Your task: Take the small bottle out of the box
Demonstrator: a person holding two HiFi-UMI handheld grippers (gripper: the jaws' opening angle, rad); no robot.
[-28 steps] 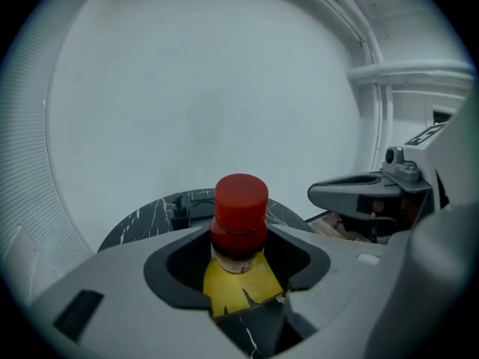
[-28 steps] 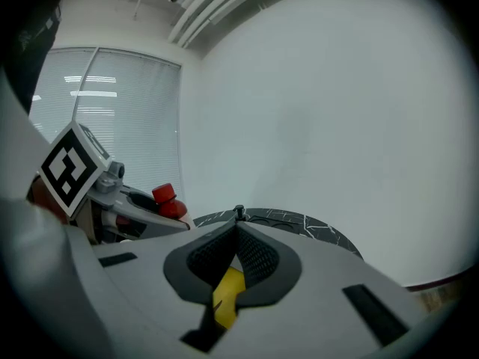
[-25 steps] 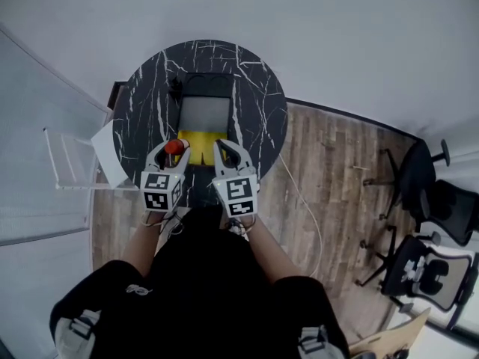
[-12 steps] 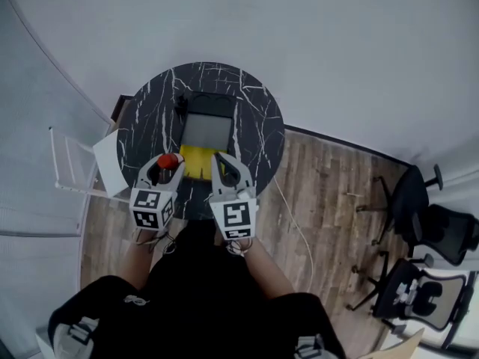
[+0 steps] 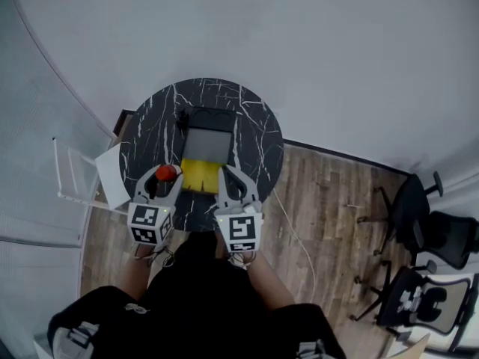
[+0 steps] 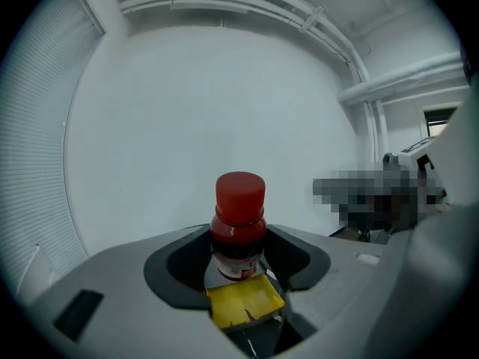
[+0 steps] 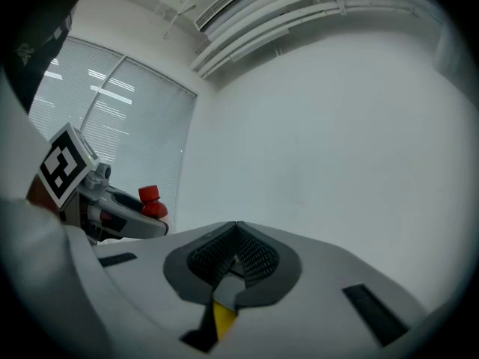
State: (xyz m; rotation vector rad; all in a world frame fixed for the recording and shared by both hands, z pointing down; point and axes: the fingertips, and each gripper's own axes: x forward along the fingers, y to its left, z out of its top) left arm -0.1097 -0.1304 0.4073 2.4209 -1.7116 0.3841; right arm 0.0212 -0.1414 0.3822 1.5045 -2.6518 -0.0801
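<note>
My left gripper (image 5: 160,175) is shut on a small bottle with a red cap (image 5: 167,172), held upright just left of the box's yellow flap (image 5: 199,176). In the left gripper view the bottle (image 6: 239,223) stands between the dark pads (image 6: 176,264), with the yellow flap (image 6: 243,301) below it. The open box (image 5: 206,134), grey inside, lies in the middle of the round black marble table (image 5: 254,129). My right gripper (image 5: 229,172) is shut on nothing at the flap's right edge. Its pads (image 7: 258,259) meet at the tips, and the bottle (image 7: 152,200) shows at far left.
A small dark object (image 5: 179,118) lies on the table beside the box's far left corner. A clear chair (image 5: 73,172) and a white sheet (image 5: 111,176) stand left of the table. A thin cable (image 5: 296,226) runs over the wooden floor, and office chairs (image 5: 426,223) stand at the right.
The left gripper has carried the bottle left, off the yellow flap and away from the box. The head camera has risen, so the table looks smaller.
</note>
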